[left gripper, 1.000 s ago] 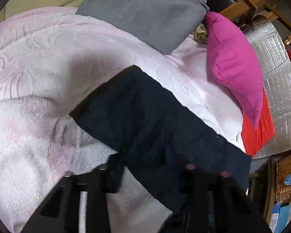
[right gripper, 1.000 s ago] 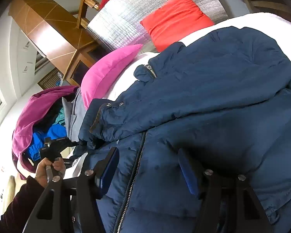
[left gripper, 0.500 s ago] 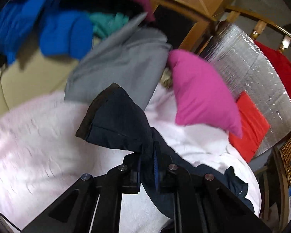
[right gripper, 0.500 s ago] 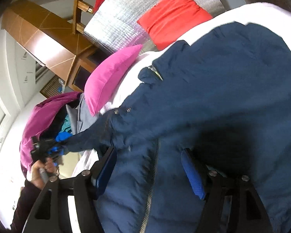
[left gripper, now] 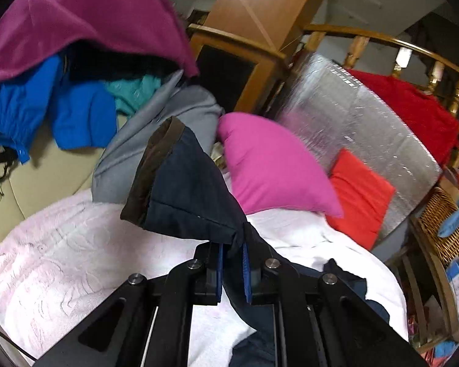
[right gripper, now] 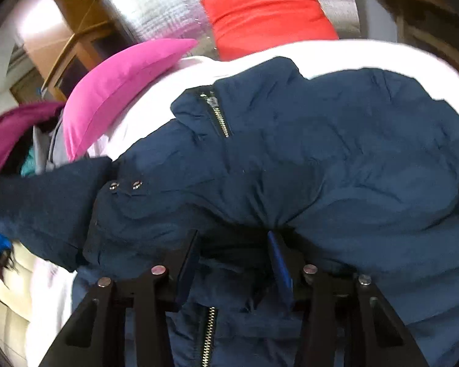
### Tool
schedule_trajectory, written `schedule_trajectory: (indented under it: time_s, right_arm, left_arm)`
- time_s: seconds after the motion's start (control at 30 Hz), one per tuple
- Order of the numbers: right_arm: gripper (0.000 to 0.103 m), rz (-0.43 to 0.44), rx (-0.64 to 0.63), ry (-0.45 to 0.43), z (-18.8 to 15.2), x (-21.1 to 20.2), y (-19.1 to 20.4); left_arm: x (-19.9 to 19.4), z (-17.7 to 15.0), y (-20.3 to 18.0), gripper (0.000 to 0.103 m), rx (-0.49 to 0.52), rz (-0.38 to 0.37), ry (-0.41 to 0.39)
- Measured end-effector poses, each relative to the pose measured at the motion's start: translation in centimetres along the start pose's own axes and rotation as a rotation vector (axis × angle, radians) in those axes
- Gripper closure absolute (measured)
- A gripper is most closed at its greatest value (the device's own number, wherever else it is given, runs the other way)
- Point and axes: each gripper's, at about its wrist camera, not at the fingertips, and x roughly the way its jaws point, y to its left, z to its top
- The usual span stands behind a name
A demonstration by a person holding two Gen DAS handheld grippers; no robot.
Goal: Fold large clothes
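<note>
A navy puffer jacket (right gripper: 321,159) lies spread on the white bed cover (right gripper: 336,55), zip and collar facing up. My left gripper (left gripper: 232,272) is shut on its sleeve (left gripper: 183,189); the dark-lined cuff hangs lifted above the pink-white blanket (left gripper: 61,260). In the right wrist view the same sleeve (right gripper: 39,202) stretches off to the left. My right gripper (right gripper: 234,263) sits low on the jacket's front near the zip. Its jaws are closing on a bunched fold of navy fabric, and creases run into the right pad.
A pink pillow (left gripper: 269,168) and a red pillow (left gripper: 361,192) lean on a silver foil panel (left gripper: 367,116) at the bed's head. A grey garment (left gripper: 168,116) and a heap of purple and blue clothes (left gripper: 76,30) lie far left. A wicker basket (left gripper: 443,220) stands right.
My left gripper closed on the sleeve and raised it off the blanket. My right gripper slid across the jacket front and its jaws narrowed onto the fabric.
</note>
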Motion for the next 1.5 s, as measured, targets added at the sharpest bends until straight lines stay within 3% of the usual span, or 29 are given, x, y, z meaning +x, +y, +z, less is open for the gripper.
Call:
schedule_trajectory:
  time_s: [0.13,0.27,0.43,0.5,0.6,0.7,0.87,0.97,1.07,1.17,1.27,1.4,1.5]
  right_arm:
    - [0.054,0.071,0.049,-0.004,0.3,-1.5,0.9]
    - [0.054,0.115,-0.017,0.035,0.7,-0.9,5.1]
    - [0.054,0.195,0.023,0.172,0.4,3.8,8.9]
    - [0.053,0.185,0.048,0.236,-0.3,6.1,9.7]
    - [0.053,0.168,0.048,0.223,-0.4,6.1,9.8]
    - [0.053,0.214,0.056,0.185,-0.6,3.7,9.0]
    - [0.053,0.185,0.077,0.039,0.3,-3.2,3.6]
    - [0.036,0.107,0.121,-0.032,1.2,-7.3,-1.6]
    - [0.033,0.025,0.18,-0.108,1.5,-10.7,-7.3]
    - [0.033,-0.077,0.253,-0.091,1.7,-11.5,-12.5]
    - [0.033,-0.116,0.331,-0.071,1.6,-11.0,-16.5]
    - [0.033,-0.05,0.43,-0.026,0.9,-8.9,-19.7]
    - [0.056,-0.114,0.331,-0.013,0.9,-7.5,-18.7]
  left_arm:
    - [-2.2,-0.1,-0.8,0.092,0.045,-0.033,-0.029]
    - [-3.8,-0.1,-0.8,0.092,0.07,-0.062,-0.037]
    - [-4.6,0.0,0.1,0.092,0.063,-0.072,-0.033]
    - [-4.7,0.1,0.6,0.092,0.06,-0.071,-0.031]
    - [-4.6,0.2,0.8,0.092,0.063,-0.064,-0.021]
    - [-4.9,0.3,0.7,0.092,0.064,-0.068,-0.018]
    - [-5.7,-0.1,-0.5,0.092,0.089,-0.082,-0.02]
    - [-6.3,-0.3,-1.6,0.092,0.104,-0.096,-0.028]
    - [-6.5,-0.6,-3.0,0.092,0.126,-0.1,-0.03]
    - [-6.4,-0.9,-4.7,0.092,0.148,-0.104,-0.022]
    - [-6.3,-1.3,-6.7,0.092,0.178,-0.107,-0.018]
    - [-6.1,-1.9,-10.0,0.092,0.233,-0.118,-0.008]
    - [-6.1,-2.6,-13.1,0.092,0.292,-0.134,0.001]
